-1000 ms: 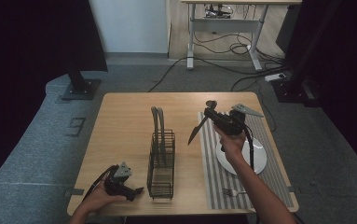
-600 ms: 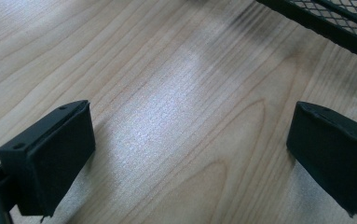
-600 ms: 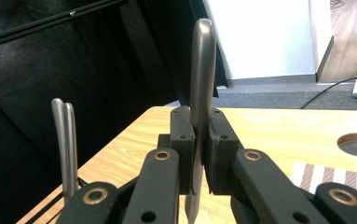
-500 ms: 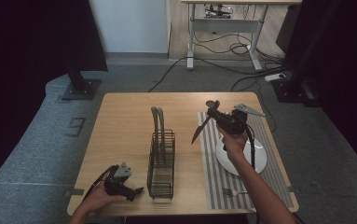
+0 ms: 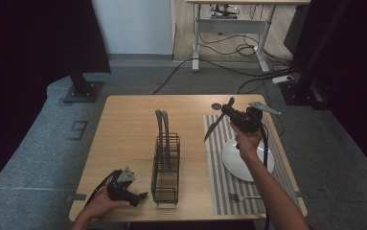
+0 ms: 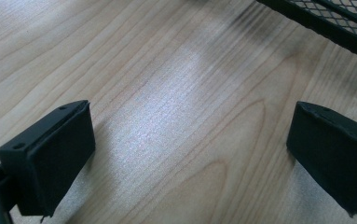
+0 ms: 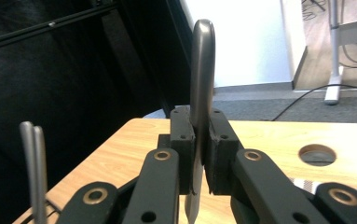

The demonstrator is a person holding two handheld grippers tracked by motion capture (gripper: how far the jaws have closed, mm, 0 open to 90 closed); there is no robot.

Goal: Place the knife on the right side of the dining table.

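Observation:
My right gripper [image 5: 227,113] hangs above the table's back right, over the striped placemat [image 5: 219,167]. It is shut on a grey table knife [image 5: 213,129], which slants down to the left. In the right gripper view the knife's handle [image 7: 201,70] rises upright between the shut pads of my right gripper [image 7: 199,156]. My left gripper [image 5: 140,198] rests in a hand on the table's front left, beside the black wire rack [image 5: 166,168]. In the left gripper view my left gripper [image 6: 192,144] stands open over bare wood.
Two grey utensil handles [image 5: 161,125] stick up from the rack's far end. A white plate [image 5: 238,160] and a fork [image 5: 242,197] lie on the placemat. A round hole [image 5: 216,106] marks the tabletop behind the mat. The rack's mesh edge [image 6: 334,21] lies close ahead of the left gripper.
My right gripper has shifted a little to the right with the knife still in it. The left gripper has stayed where it was.

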